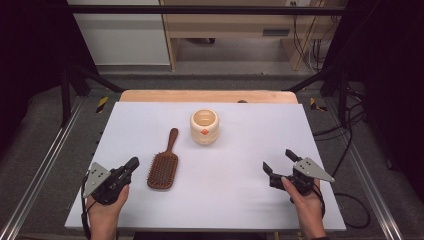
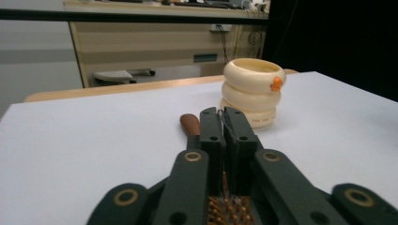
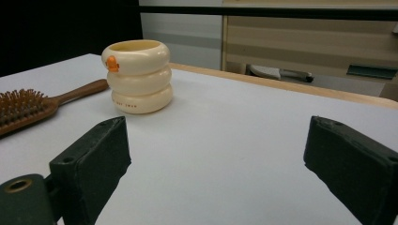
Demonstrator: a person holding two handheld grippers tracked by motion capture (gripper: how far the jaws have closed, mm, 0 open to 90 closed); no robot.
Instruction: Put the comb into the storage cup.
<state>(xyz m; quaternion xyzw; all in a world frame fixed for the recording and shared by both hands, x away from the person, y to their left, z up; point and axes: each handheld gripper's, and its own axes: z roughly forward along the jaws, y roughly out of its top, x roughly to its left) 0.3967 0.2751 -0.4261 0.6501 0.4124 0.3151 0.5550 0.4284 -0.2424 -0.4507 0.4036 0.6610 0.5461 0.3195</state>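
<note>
Room: grey floor, pale wooden furniture and cables beyond the far edge; dark curtains at both sides.
Bench (image 1: pixel 225 200): white top with a wooden strip along its far edge, carrying two things.
Hairbrush (image 1: pixel 164 167): wooden paddle brush, bristles up, lying left of the bench's middle; handle points away from the person toward the cup, head nearest the left tool.
Cup (image 1: pixel 204 126): cream, shaped like three stacked rings, a small orange mark on its side, open mouth up; upright just right of the brush handle's tip, apart from it.
Left tool (image 1: pixel 134 163): at the near left of the bench, just beside the brush head; its jaws are clenched together with nothing between them. In the left gripper view the brush's bristles lie below the jaws and the handle runs on past their tips.
Right tool (image 1: pixel 279 161): at the near right, well apart from both things; its jaws are spread wide and released over bare bench.
</note>
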